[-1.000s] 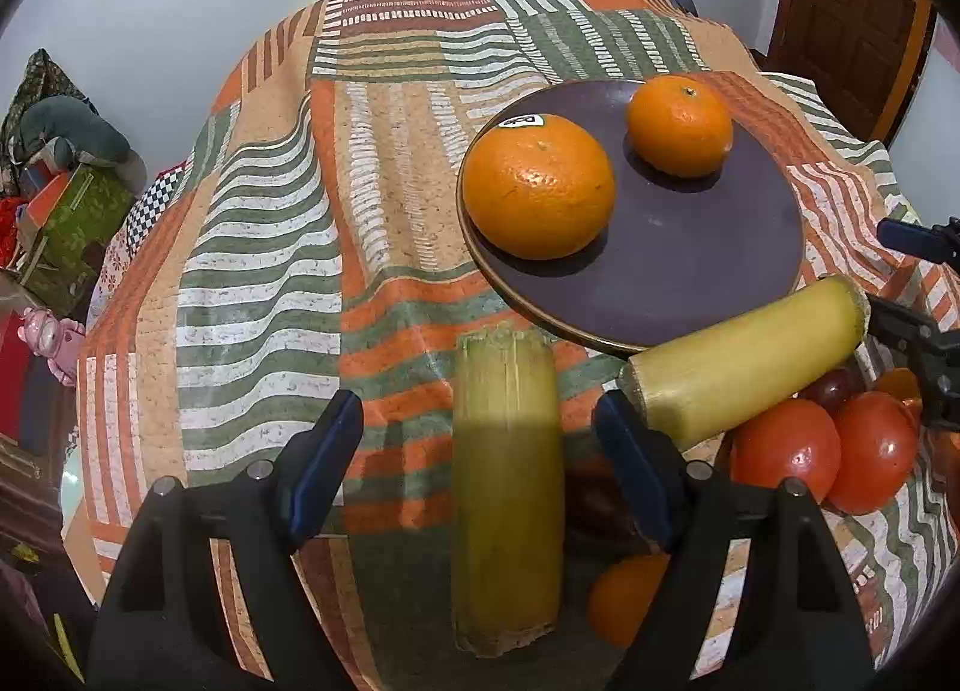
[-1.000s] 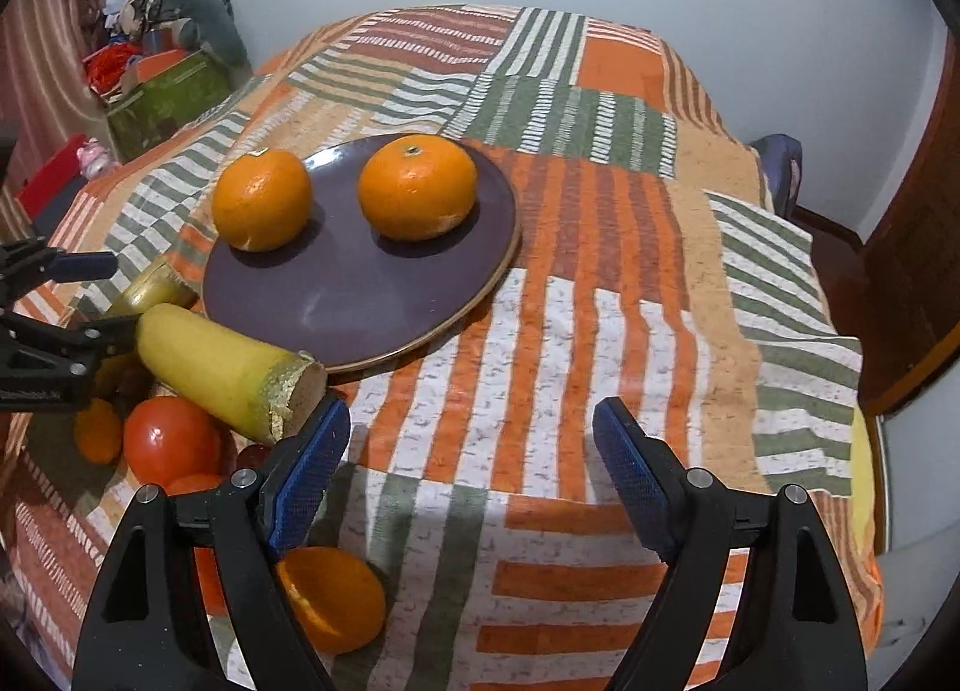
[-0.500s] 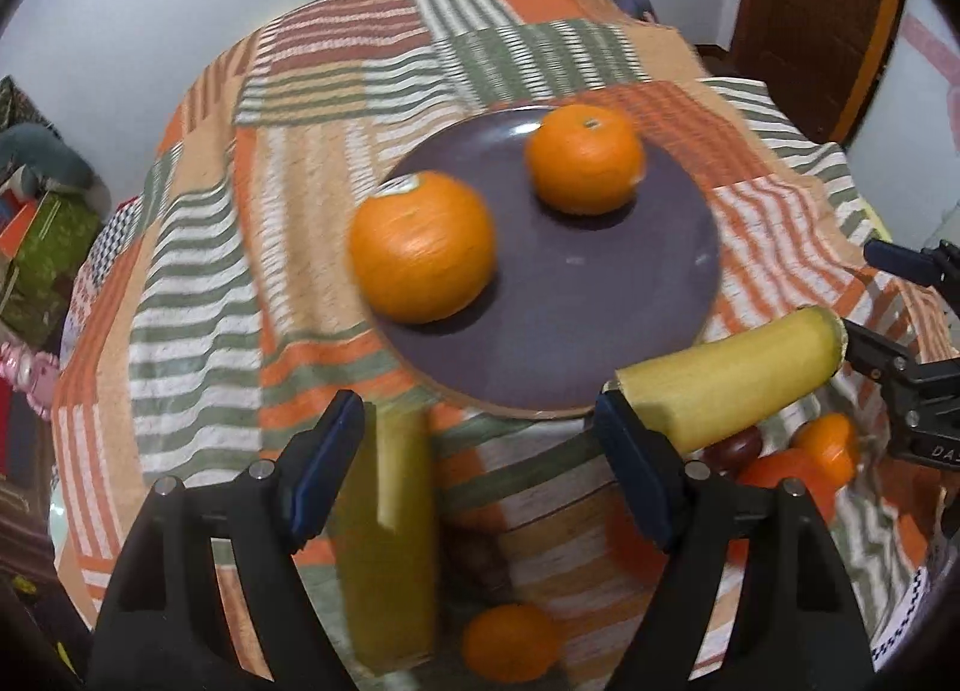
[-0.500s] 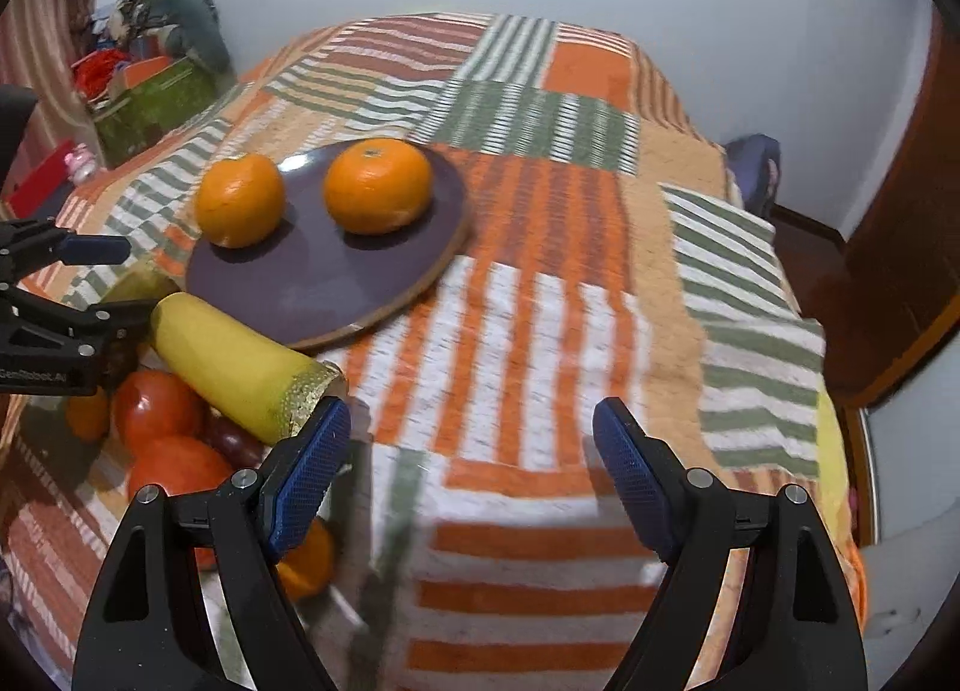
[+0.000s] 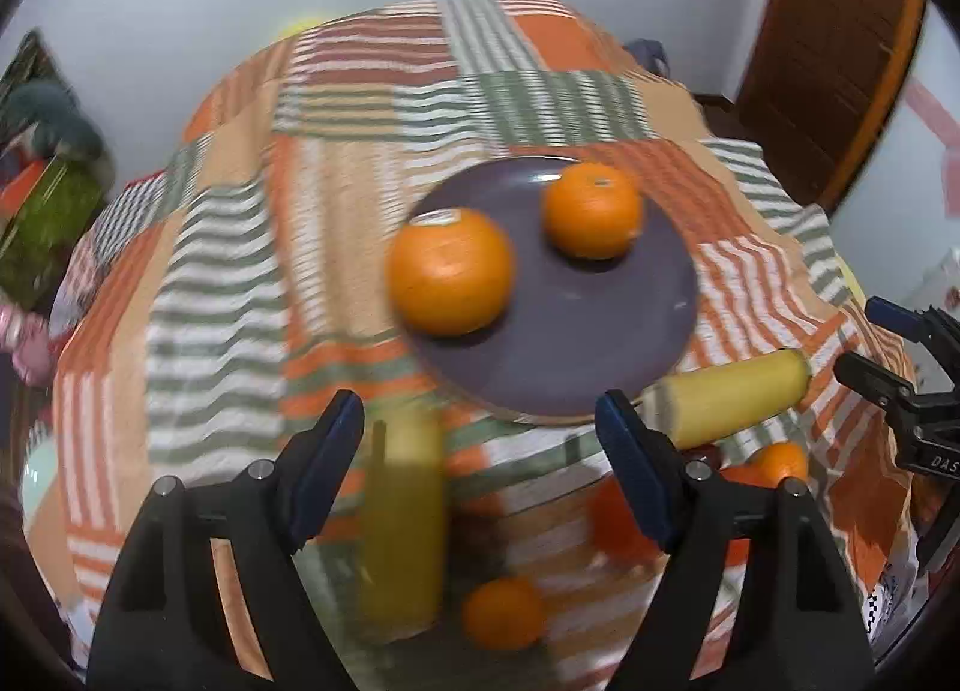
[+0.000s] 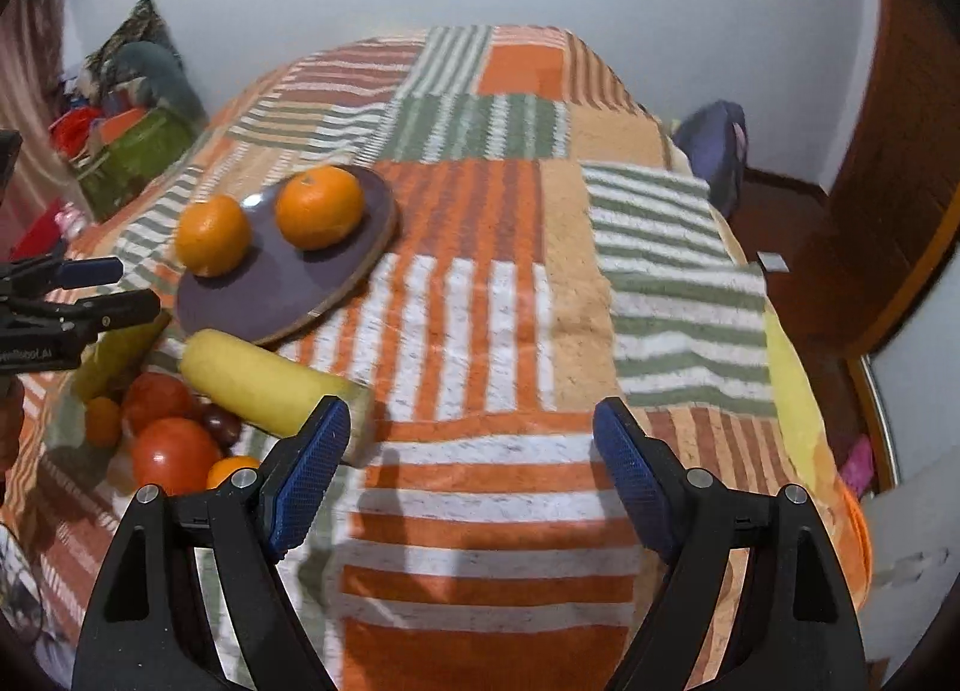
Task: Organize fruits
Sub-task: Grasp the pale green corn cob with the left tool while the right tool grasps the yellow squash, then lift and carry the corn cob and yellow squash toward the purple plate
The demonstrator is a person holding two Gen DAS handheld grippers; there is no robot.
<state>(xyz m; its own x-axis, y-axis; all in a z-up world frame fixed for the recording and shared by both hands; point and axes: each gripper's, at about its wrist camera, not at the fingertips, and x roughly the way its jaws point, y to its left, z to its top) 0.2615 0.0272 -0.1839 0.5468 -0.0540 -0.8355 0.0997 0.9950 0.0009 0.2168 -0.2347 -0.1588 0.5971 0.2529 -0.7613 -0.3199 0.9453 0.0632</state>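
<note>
Left gripper (image 5: 480, 475) is spread wide with nothing in it, hovering over the striped blanket (image 5: 216, 295) low in its frame, and the right gripper (image 6: 471, 466) is the same, wide apart and empty. Two oranges (image 5: 450, 271) (image 5: 593, 210) sit on the purple plate (image 5: 576, 331) mid-frame. Just below the plate's edge lie two yellow-green stalk pieces (image 5: 729, 404) (image 5: 401, 517), with tomatoes (image 6: 174, 451) and small oranges (image 5: 503, 612) bunched nearby.

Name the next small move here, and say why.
Probably lower the left gripper, jaws open and empty, onto the small orange lying off the plate. Two oranges already sit on the plate, so this one likely joins them. The right gripper hangs open over bare cloth.
</note>
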